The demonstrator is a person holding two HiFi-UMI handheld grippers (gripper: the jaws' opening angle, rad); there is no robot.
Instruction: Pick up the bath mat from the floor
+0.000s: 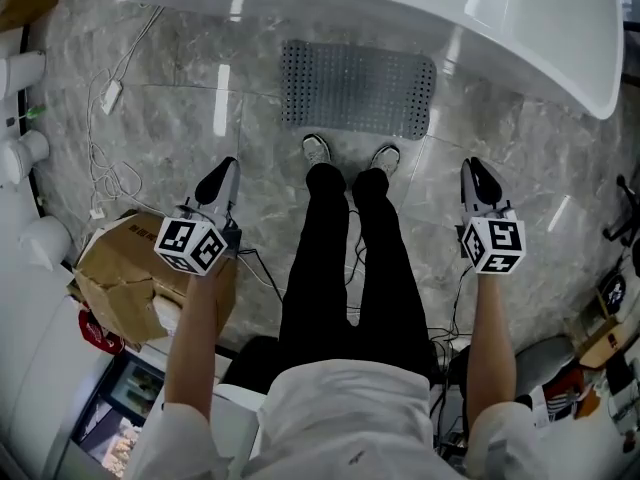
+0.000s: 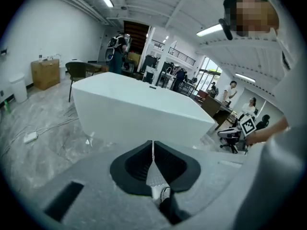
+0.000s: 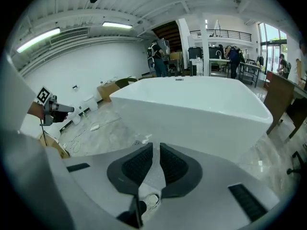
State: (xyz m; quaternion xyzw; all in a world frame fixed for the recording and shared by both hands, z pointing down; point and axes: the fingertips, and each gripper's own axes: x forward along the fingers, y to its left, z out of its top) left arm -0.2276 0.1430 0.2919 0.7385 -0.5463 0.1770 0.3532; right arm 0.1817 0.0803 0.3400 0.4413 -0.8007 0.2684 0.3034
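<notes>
The grey dotted bath mat (image 1: 358, 89) lies flat on the marble floor, just beyond the person's shoes (image 1: 316, 150) and against the white bathtub (image 1: 400, 8). My left gripper (image 1: 218, 181) hangs at the left of the legs, well short of the mat, with its jaws shut on nothing. My right gripper (image 1: 481, 178) hangs at the right of the legs, also shut and empty. In the left gripper view the jaws (image 2: 153, 145) meet, and a sliver of mat (image 2: 156, 178) shows below them. The right gripper (image 3: 156, 150) points at the bathtub (image 3: 192, 104).
A torn cardboard box (image 1: 120, 268) stands on the floor left of my left arm. White cables with an adapter (image 1: 110, 96) trail over the floor at the far left. Office chairs and clutter sit at the right edge (image 1: 615, 288). People stand in the background (image 2: 116, 51).
</notes>
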